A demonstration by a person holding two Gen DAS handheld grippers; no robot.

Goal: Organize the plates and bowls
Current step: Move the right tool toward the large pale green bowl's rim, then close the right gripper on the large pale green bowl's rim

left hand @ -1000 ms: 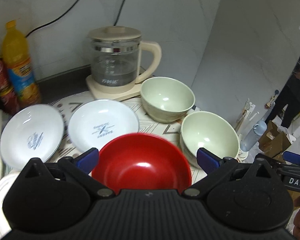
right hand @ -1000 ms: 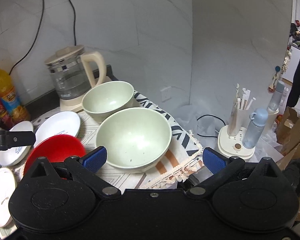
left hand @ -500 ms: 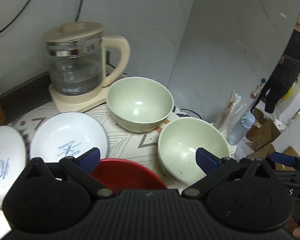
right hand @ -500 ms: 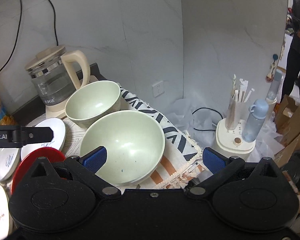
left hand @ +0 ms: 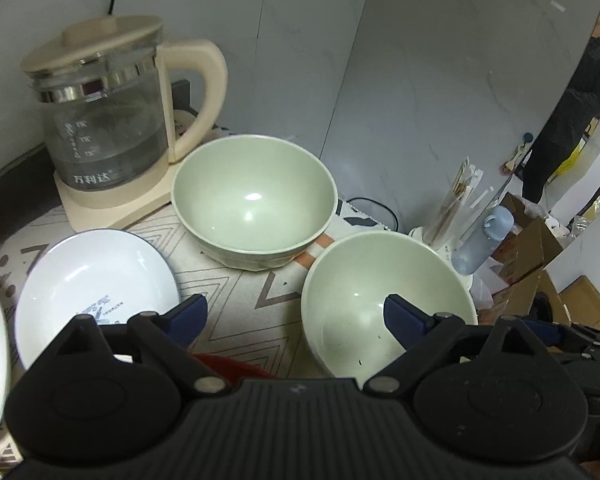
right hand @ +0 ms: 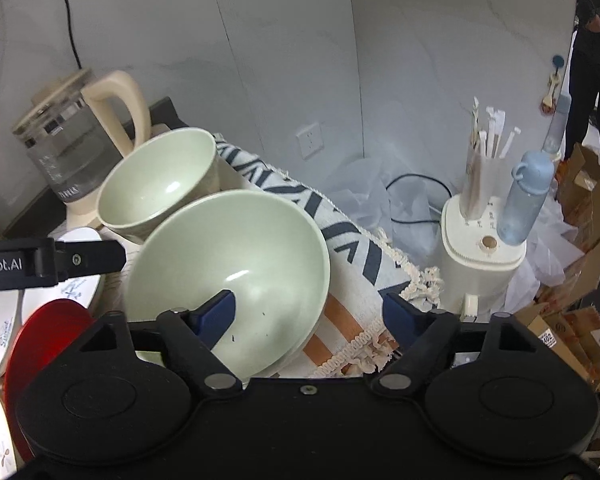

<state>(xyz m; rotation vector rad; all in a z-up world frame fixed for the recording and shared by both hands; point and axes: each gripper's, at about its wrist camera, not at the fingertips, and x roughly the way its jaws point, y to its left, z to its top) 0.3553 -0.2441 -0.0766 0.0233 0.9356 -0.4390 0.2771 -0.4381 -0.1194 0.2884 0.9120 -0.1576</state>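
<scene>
Two pale green bowls stand on a patterned cloth: a far bowl next to the kettle and a near bowl at the cloth's right edge. They also show in the right wrist view, the far bowl and the near bowl. A white plate lies left, and a red bowl is near the front. My left gripper is open and empty, above the cloth between plate and near bowl. My right gripper is open and empty, its left finger over the near bowl's inside.
A glass kettle with a cream handle stands at the back left by the wall. More white plates lie at the far left. Off the table's right edge stand a white appliance with straws and a blue bottle, plus cardboard boxes.
Both grippers moved forward and right toward the green bowls. The red bowl slid nearly out of the left wrist view. The orange bottle left the views.
</scene>
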